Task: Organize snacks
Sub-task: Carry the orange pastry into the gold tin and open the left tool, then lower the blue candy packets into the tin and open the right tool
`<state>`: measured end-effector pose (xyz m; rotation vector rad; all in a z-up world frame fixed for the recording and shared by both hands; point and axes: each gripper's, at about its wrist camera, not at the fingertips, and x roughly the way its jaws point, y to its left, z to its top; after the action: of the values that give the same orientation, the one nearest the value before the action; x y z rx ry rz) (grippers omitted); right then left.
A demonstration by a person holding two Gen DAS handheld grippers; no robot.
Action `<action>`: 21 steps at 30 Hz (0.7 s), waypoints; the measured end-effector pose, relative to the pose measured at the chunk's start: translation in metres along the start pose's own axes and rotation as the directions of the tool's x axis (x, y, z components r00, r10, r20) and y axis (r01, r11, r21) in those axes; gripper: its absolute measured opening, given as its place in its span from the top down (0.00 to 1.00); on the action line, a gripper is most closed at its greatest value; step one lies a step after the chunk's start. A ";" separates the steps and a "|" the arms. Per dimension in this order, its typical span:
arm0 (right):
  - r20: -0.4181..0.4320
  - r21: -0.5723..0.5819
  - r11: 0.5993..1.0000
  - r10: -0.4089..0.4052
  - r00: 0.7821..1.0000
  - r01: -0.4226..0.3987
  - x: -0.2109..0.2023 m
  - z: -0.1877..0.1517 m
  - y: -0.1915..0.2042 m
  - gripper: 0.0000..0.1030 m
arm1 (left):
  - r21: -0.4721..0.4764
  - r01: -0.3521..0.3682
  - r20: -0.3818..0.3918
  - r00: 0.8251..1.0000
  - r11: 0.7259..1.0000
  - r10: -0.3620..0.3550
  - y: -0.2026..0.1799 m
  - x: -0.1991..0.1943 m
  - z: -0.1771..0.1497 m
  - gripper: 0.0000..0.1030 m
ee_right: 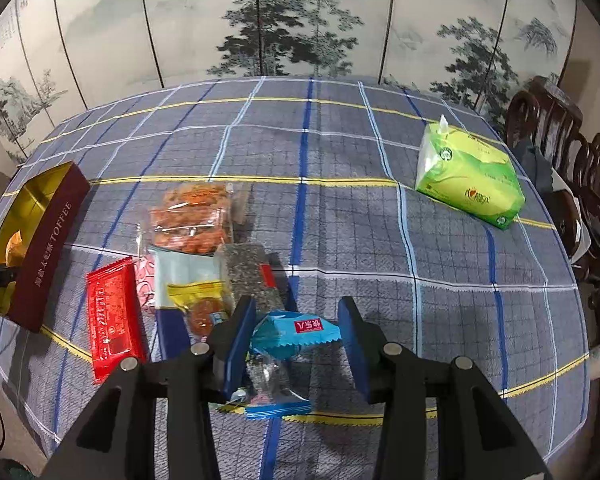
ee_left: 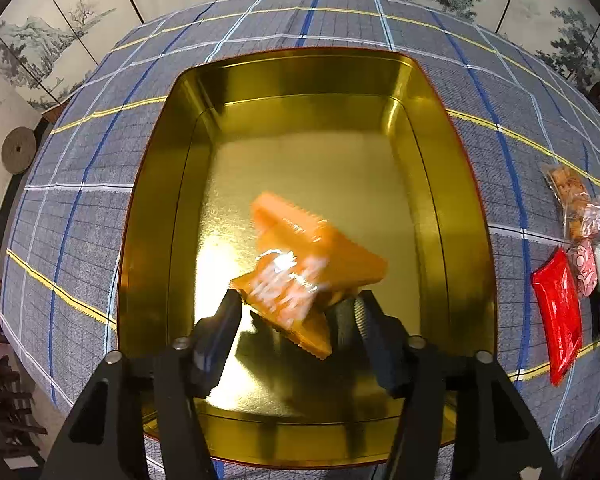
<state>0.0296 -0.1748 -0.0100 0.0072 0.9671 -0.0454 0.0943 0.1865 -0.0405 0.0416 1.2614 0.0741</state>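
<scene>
left claw (ee_left: pixel 296 312) is seen released, orange packet (ee_left: pixel 300 268) dropping just beyond it into gold tin (ee_left: pixel 156 184).

The snack packet (ee_left: pixel 308 276) lies in the tin (ee_left: pixel 460 184); loose snacks (ee_right: pixel 196 264) lie right of it; the tissue pack (ee_right: pixel 468 176) sits farther right.

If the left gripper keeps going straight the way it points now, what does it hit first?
Most likely the orange snack packet, blurred between the left gripper's open jaws; just beyond it lies the gold tin's floor. Depth is hard to judge.
</scene>
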 end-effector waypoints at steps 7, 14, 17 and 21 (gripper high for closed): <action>0.011 -0.018 0.999 0.047 0.999 -0.047 -0.004 0.010 0.014 0.58 | 0.016 0.019 0.016 1.000 1.000 -0.019 -0.004 -0.012 0.002 0.36; 0.038 -0.115 0.987 0.115 0.993 -0.110 -0.009 0.030 0.059 0.58 | -0.011 0.051 0.046 0.998 0.999 -0.050 0.000 -0.030 0.007 0.32; 0.048 -0.159 0.975 0.165 0.985 -0.156 -0.012 0.039 0.084 0.58 | -0.028 0.053 0.056 0.997 0.998 -0.052 0.004 -0.039 0.008 0.31; 0.037 -0.217 0.952 0.231 0.972 -0.218 -0.011 0.051 0.118 0.58 | -0.073 0.055 0.081 0.995 0.996 -0.049 0.017 -0.054 0.006 0.30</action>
<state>0.0703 -0.0582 0.0266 -0.0797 0.8998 0.2660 0.0828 0.1994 0.0137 -0.0532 1.1784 0.0739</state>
